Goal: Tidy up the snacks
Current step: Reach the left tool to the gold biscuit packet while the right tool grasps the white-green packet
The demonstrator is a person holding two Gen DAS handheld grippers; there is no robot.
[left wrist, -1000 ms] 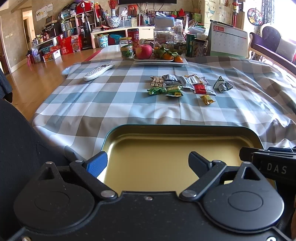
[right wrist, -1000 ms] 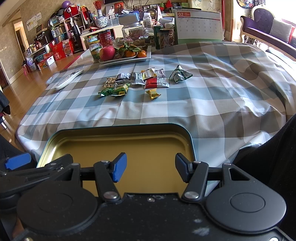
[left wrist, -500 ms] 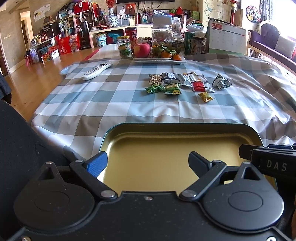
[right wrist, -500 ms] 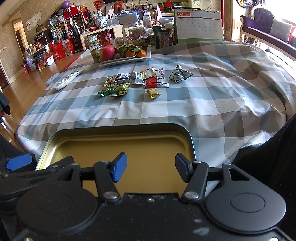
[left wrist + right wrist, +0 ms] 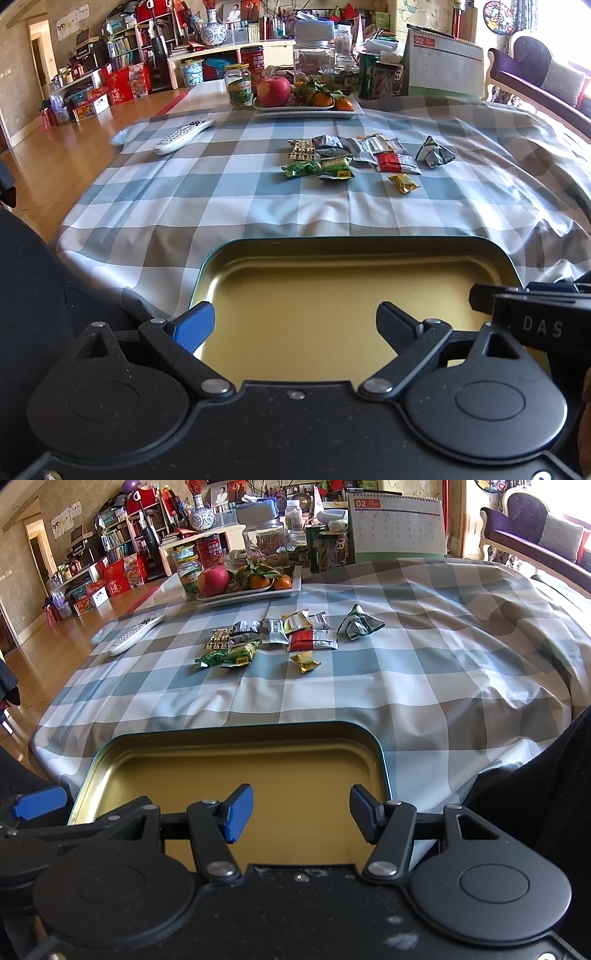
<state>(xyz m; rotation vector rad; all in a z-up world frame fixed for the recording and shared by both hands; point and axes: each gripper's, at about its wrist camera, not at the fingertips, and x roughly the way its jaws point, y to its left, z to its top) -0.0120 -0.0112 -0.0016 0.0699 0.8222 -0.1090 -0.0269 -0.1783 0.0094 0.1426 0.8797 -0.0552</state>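
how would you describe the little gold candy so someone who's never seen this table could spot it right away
Start at the checked tablecloth and find the cluster of snack packets in its middle, between the fruit plate and the open gold tin. The gold candy lies alone just on the tin's side of that cluster, below the red packet. It is the only shiny yellow-gold wrapper, and touches no other packet.

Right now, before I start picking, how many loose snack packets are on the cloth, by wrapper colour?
Green packets: 3 (one is crumpled, green and white)
Gold packets: 2
Red packet: 1
Silver or pale packets: about 4, overlapping, so hard to separate
Total: about 10
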